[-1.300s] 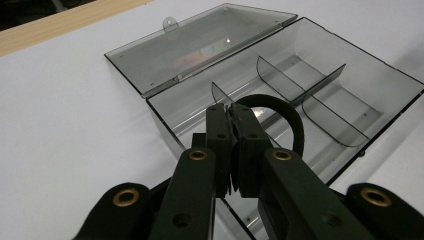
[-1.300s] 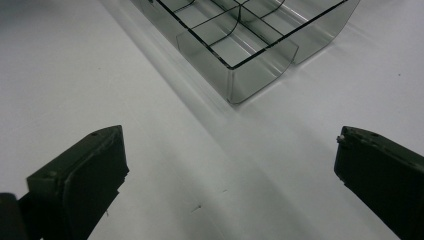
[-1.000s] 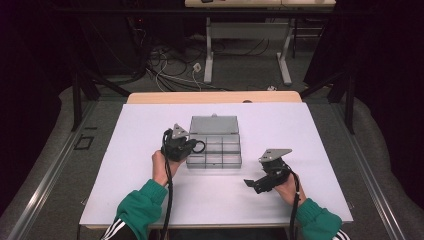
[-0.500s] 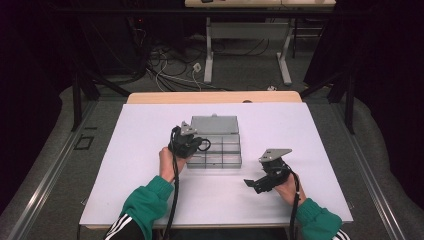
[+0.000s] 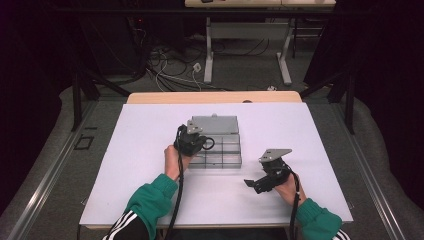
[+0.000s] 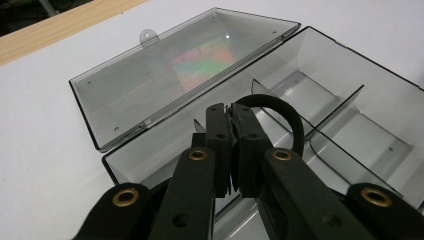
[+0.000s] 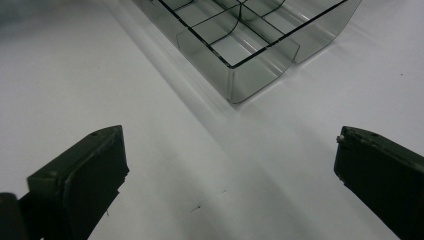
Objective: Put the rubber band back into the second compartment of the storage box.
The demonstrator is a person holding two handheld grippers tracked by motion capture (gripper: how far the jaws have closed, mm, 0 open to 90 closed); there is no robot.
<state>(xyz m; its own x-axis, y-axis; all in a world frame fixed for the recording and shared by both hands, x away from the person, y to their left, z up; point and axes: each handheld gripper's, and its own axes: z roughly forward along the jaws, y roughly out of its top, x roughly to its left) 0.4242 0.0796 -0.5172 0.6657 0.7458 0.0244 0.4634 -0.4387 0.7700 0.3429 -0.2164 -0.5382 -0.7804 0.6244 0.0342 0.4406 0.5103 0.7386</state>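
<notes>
A clear smoky plastic organizer box (image 5: 225, 152) with several divided compartments lies open mid-table, its lid (image 5: 215, 124) folded back flat. My left gripper (image 5: 201, 142) hovers over the box's left compartments, shut on a black elastic loop (image 5: 210, 144). In the left gripper view the jaws (image 6: 231, 117) pinch that black loop (image 6: 280, 107), which arcs over a compartment of the box (image 6: 350, 120), with the lid (image 6: 175, 65) behind. My right gripper (image 5: 252, 184) rests near the table's front right, open, with nothing between its jaws (image 7: 230, 165). A corner of the box (image 7: 250, 60) lies ahead of it.
The white tabletop (image 5: 140, 150) has free room left, right and in front of the box. A wooden strip (image 5: 215, 97) runs along the far edge. Beyond it are table legs and cables (image 5: 175, 65) on the floor.
My left hand has carried the black loop to the right, from beside the box's left edge to over its compartments. The right hand has stayed put.
</notes>
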